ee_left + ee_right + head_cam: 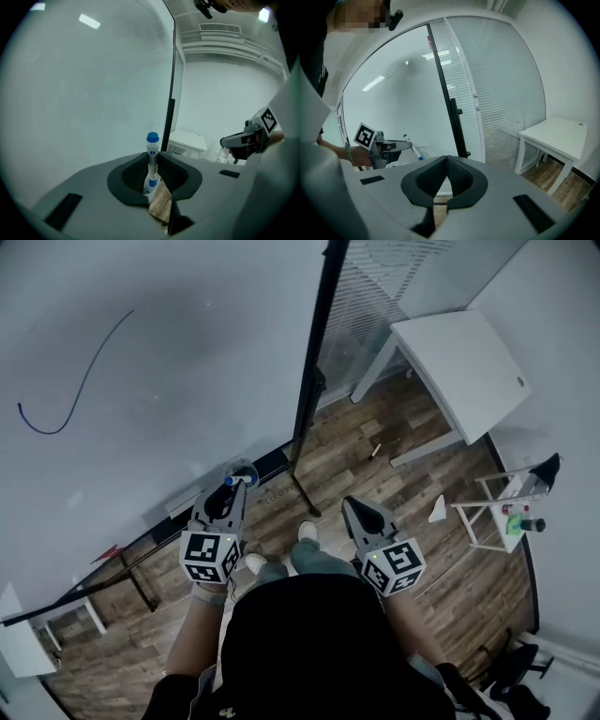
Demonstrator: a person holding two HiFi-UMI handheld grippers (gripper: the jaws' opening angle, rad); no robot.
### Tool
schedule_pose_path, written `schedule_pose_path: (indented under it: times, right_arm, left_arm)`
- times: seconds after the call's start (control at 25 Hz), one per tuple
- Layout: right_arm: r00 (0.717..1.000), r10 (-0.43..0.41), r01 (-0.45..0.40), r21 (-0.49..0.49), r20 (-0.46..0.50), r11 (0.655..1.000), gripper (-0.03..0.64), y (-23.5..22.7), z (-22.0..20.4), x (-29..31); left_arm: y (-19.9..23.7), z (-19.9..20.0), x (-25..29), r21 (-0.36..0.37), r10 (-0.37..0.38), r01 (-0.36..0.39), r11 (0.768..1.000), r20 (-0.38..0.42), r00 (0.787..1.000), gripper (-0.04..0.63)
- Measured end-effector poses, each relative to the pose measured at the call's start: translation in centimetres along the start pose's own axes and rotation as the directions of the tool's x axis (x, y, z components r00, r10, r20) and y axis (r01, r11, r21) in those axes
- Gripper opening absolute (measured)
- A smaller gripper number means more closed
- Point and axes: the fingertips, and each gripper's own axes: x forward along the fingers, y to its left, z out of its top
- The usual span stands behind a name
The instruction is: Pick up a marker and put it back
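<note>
Head view: L gripper (234, 487) low, left of centre, jaws part-closed on a marker (238, 478), blue cap end poking past the tips toward the whiteboard (150, 343); contact w/ board not readable; R gripper (351, 506) well apart to the right, nose over bare wood floor (375, 456); curved blue line (70, 395) on the board, upper left; black frame post (314, 362) along the board's right edge, foot landing btwn the two grippers' tips; past it glass w/ blinds (394, 277), then white table (464, 367) upper right, long edge facing the floor space; small white stand (502, 512) far right by the wall; open floor btwn post, table and stand; shoes (307, 531) btwn the grippers.

L gripper view: pads pressed on the marker's lower barrel (150, 161), barrel roughly upright in frame, blue cap well above the tips; whiteboard filling the left half, close ahead; post just right of the marker; R gripper (224, 140) side-on at right, clear of the board; pad-to-barrel grip shown here, only hinted at from the head.

R gripper view: jaws shut tip to tip (446, 161), nothing btwn them, unreadable from the head; L gripper (410, 145) at left w/ marker (407, 139) slanting up-left past its tips, near the board; blinds centre-right; table at right, free floor under and beside it.
</note>
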Motion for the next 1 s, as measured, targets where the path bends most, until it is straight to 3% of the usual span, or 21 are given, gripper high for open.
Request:
schedule_pose_path:
  times: [0.6,1.0]
  right_arm:
    - [0.996,-0.083,0.085,0.058,-0.03,0.995,0.028,-1.2,-2.6,-1.5]
    - [0.995,-0.096,0.098,0.069,-0.035,0.993,0.028,-1.3,-2.9,-1.3]
  left_arm:
    - [-0.1,-4.4,2.8,0.073,-0.024,0.035,0.997,-0.137,0.99,0.08]
    - [0.0,-5.9,3.1,0.083,-0.032,0.047,0.995,-0.174,0.984,0.081]
